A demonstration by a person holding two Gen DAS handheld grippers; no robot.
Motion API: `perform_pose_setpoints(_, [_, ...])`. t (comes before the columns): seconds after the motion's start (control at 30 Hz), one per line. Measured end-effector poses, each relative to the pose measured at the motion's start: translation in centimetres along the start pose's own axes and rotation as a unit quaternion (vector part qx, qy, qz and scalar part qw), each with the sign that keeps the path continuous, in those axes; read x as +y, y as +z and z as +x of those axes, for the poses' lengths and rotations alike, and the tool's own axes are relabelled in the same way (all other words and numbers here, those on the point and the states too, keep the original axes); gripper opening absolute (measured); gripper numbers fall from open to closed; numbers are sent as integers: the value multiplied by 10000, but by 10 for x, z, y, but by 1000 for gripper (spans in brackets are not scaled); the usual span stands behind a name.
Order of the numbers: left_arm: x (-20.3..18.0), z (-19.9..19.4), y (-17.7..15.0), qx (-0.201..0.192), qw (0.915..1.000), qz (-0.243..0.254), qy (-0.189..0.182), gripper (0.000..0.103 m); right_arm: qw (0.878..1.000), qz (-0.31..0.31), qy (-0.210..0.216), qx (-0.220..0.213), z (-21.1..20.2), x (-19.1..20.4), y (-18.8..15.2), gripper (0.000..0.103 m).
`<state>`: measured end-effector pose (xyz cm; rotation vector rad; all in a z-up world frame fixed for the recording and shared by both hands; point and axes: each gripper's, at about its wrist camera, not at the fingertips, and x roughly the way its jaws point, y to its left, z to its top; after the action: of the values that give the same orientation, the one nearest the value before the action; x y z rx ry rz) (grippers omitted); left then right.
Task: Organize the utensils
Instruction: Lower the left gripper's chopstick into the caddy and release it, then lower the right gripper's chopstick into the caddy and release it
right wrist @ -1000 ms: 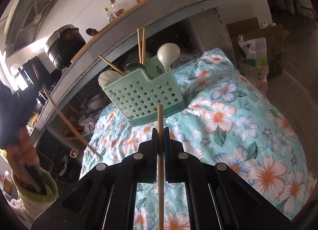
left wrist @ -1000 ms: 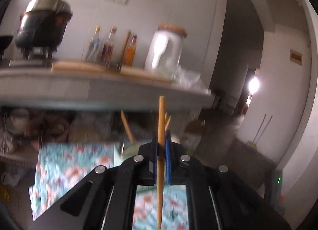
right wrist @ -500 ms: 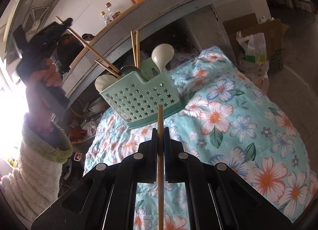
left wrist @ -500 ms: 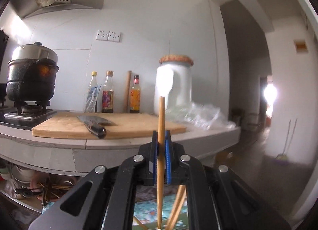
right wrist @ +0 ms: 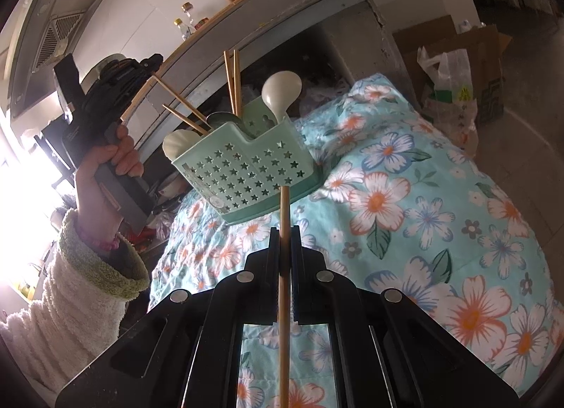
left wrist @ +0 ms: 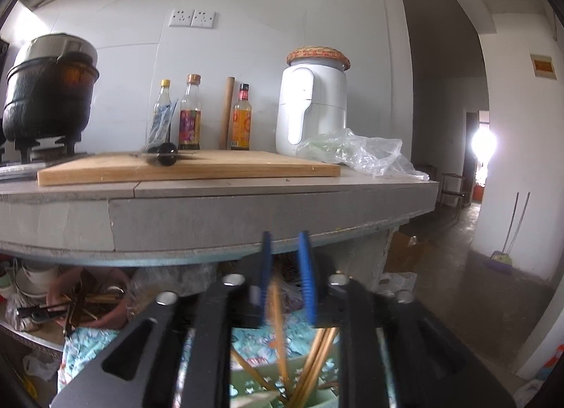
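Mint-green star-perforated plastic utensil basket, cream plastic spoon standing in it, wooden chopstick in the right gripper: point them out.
Mint-green star-perforated plastic utensil basket [right wrist: 246, 175]: right wrist view, front wall.
Cream plastic spoon [right wrist: 282, 89]: right wrist view, bowl.
Wooden chopstick [right wrist: 284, 302]: right wrist view, shaft.

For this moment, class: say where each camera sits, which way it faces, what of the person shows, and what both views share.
Left wrist: on the left gripper, facing level at the counter; its jaws are opening around a blurred chopstick above the green caddy.
Right wrist: on the right gripper, angled down at the floral cloth, clamping a chopstick; a hand and sleeve show.
Shared: caddy, counter, bottles.
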<state>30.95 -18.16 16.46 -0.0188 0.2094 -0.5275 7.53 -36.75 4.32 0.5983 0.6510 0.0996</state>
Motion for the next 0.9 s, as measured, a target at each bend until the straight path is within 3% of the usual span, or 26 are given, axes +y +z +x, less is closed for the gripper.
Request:
perform_pose_setpoints(0.37, [12, -73, -9, 132, 9999, -89, -53, 68, 9995, -119, 19, -295, -22, 12, 7, 4])
perform_pose_setpoints(0.57, [26, -120, -50, 574, 9982, -124, -81, 90, 9960, -482, 134, -734, -41, 40, 35, 4])
perform_pose_setpoints(0.67, [33, -140, -84, 845, 9960, -287, -81, 97, 9913, -797, 174, -1028, -50, 64, 60, 4])
perform_pose_setpoints(0.9, [38, -165, -140, 1275, 9909, -426, 87, 97, 9699, -1368, 285, -1995, -66, 121, 124, 4])
